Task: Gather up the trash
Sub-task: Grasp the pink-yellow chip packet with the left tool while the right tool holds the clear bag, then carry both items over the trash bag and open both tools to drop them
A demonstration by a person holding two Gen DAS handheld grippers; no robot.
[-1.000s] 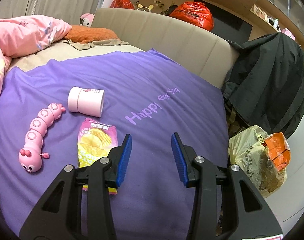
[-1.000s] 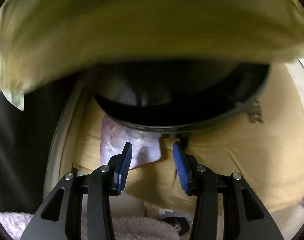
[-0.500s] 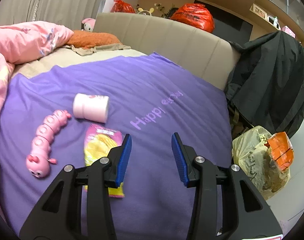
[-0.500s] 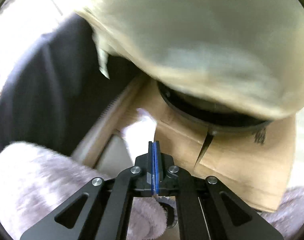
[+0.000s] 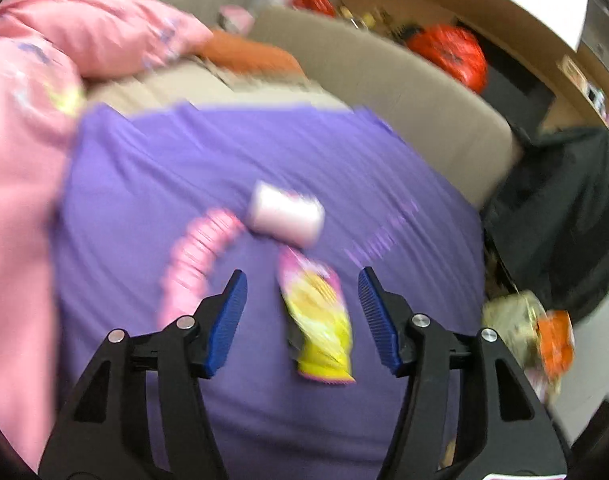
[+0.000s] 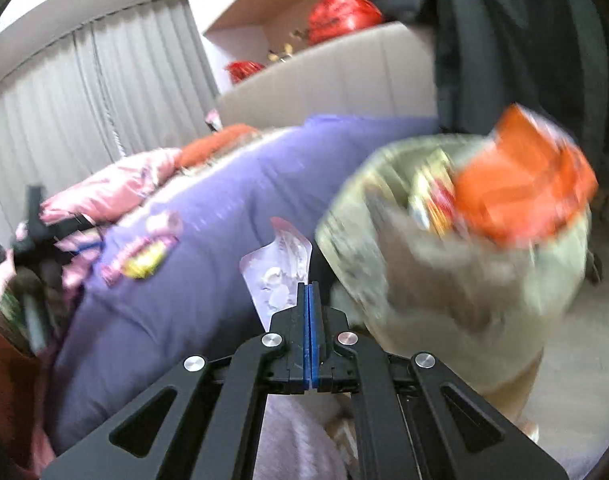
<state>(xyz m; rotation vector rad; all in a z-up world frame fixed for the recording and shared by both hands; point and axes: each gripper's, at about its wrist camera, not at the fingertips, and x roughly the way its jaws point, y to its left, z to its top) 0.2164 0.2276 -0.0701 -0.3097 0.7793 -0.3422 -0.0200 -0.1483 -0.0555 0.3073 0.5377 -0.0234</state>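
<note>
A pink-and-yellow chip bag (image 5: 320,320) lies flat on the purple bedspread (image 5: 224,168). My left gripper (image 5: 302,280) hovers over it, its jaws opening, one finger on each side and neither pad touching it. My right gripper (image 6: 308,286) is shut on a pale pink crinkled wrapper (image 6: 278,268) that sticks up from its tips. Just to its right stands the yellowish trash bag (image 6: 444,280), with an orange packet (image 6: 520,184) on top. The same trash bag (image 5: 504,316) shows beside the bed in the left wrist view. The chip bag (image 6: 144,260) shows blurred in the right wrist view.
A white-and-pink canister (image 5: 286,214) and a pink caterpillar toy (image 5: 196,256) lie on the bedspread just beyond the chip bag. A pink quilt (image 5: 28,128) is heaped at the left. A dark jacket (image 5: 556,216) hangs by the beige bed end (image 5: 404,92).
My left gripper has swung over the chip bag and spread wider. My right gripper shut on the pale wrapper and rose from under the trash bag to beside it.
</note>
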